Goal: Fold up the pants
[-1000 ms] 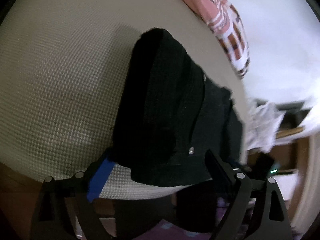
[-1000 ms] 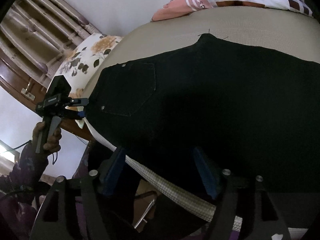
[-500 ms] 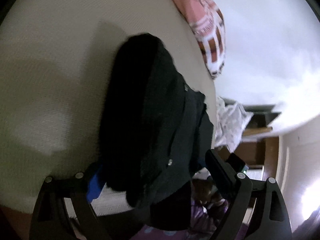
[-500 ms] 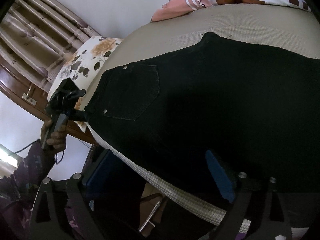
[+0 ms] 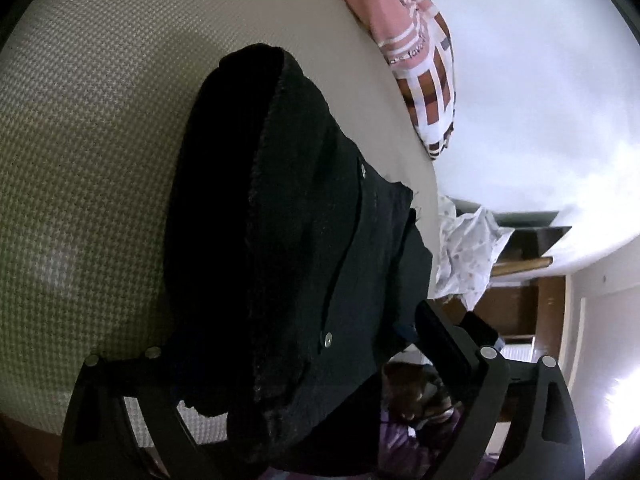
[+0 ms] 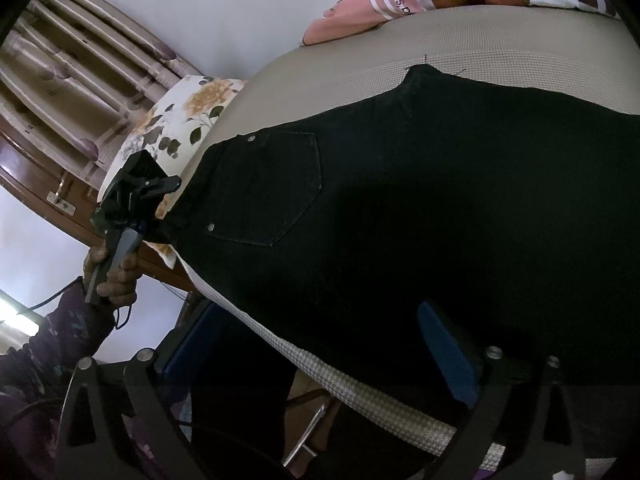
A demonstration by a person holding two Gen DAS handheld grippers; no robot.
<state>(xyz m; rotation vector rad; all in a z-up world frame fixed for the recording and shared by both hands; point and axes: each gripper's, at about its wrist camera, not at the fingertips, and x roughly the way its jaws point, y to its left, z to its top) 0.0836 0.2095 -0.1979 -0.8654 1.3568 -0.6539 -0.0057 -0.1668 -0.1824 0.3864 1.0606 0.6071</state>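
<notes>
Black pants (image 6: 420, 208) fill the frame's middle on the bed (image 6: 500, 44); left gripper (image 6: 160, 216) pinches their waistband, right gripper (image 6: 304, 376) spread wide.

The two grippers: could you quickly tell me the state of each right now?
Left gripper: seems closed on the waistband of the black pants.
Right gripper: open, holding nothing.

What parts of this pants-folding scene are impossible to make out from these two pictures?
- Left claw, left wrist view: the black pants drape over it, so its grip stays unclear.
- Pant legs, right wrist view: cut off by the right edge.
- Right claw, right wrist view: open; the bed's underside below is dark.
</notes>
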